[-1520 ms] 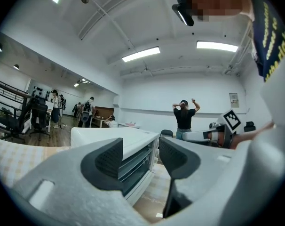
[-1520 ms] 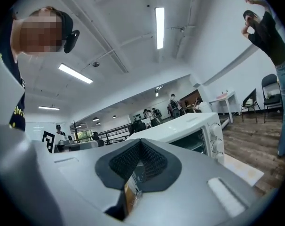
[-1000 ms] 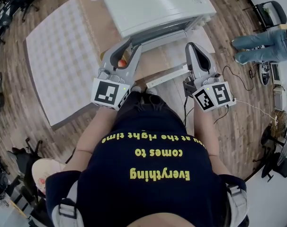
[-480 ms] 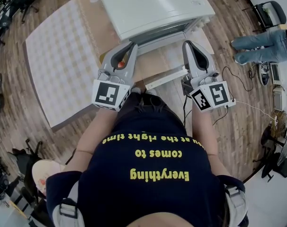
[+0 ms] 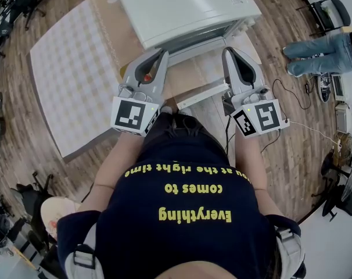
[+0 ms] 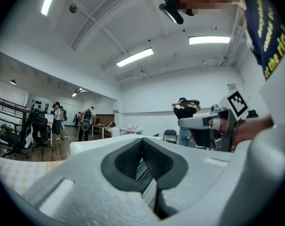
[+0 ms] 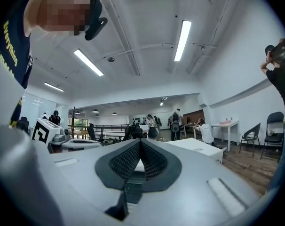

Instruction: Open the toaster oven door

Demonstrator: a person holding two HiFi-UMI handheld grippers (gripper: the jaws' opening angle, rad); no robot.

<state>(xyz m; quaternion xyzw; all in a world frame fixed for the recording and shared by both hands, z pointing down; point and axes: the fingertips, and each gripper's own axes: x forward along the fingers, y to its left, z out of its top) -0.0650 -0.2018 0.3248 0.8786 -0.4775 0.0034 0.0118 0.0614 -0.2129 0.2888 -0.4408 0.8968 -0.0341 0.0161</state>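
Toaster oven (image 5: 187,7) sat at the table's (image 5: 71,68) far side; left gripper (image 5: 163,52) had just been closing, pads together on nothing; right gripper (image 5: 229,51) pinched closed, empty too; door probably felt light with a stiff hinge; I'd have grabbed the white handle bar (image 5: 202,95) near me.

Looking steeply down from the head camera, I see a white toaster oven (image 5: 187,7) on a table (image 5: 71,80) covered in a pale checked cloth. The left gripper (image 5: 162,52) reaches forward to the oven's front edge. Its jaws have just closed, tips together, with nothing visible between them. The right gripper (image 5: 229,51) lies alongside, well apart from the left, tips also together at the oven's front. Each carries a black-and-white marker cube at its near end. Below is the wearer's dark shirt (image 5: 187,237) with yellow lettering. At the right edge, someone's legs (image 5: 321,54) in jeans stand on the wooden floor (image 5: 292,161).
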